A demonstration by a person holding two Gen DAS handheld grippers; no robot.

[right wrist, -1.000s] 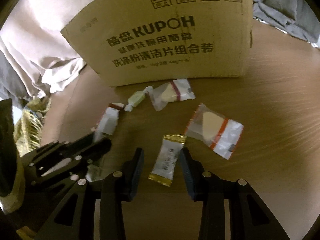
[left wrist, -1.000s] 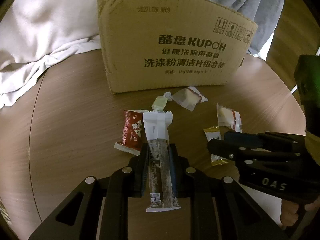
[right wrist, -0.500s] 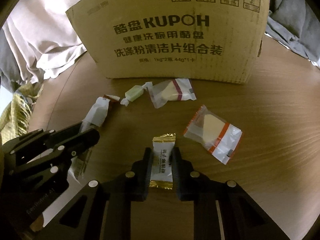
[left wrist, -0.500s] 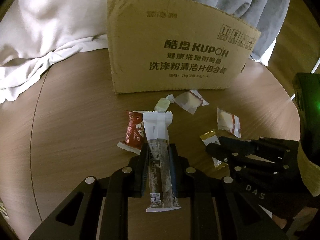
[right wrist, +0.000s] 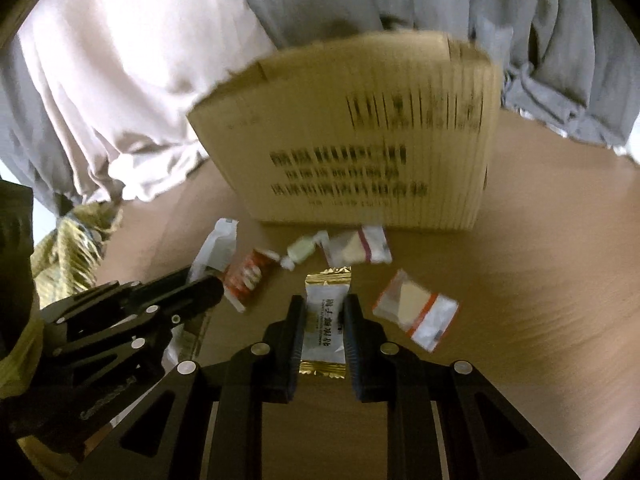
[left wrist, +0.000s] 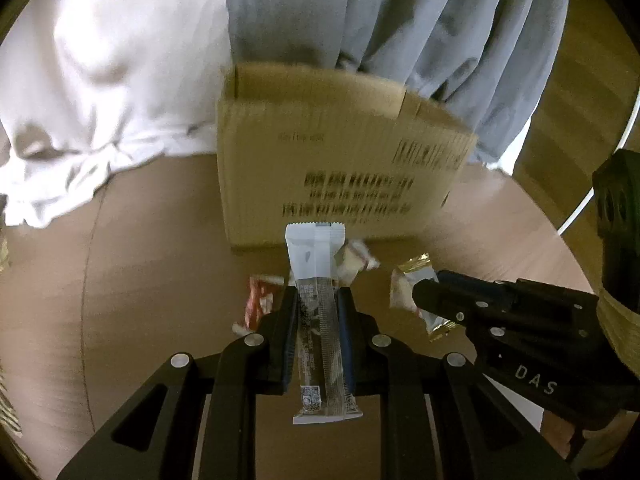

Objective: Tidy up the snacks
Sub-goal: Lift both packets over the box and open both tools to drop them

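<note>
Left hand-held gripper clamps snack bar; right clamps candy.

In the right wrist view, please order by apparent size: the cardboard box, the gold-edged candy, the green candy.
1. Cardboard box
2. Gold-edged candy, held in the right gripper; nearness enlarges it
3. Green candy

Readable print around the cardboard box

On your right gripper, just right of the cardboard box in the left wrist view, you can read "DAS" in pale letters on the black body. The box front carries dark printed lines and a row of handling symbols, all too smeared to read. In front of the box, your gold-edged candy shows a column of dark Chinese characters, too small to make out.
</note>
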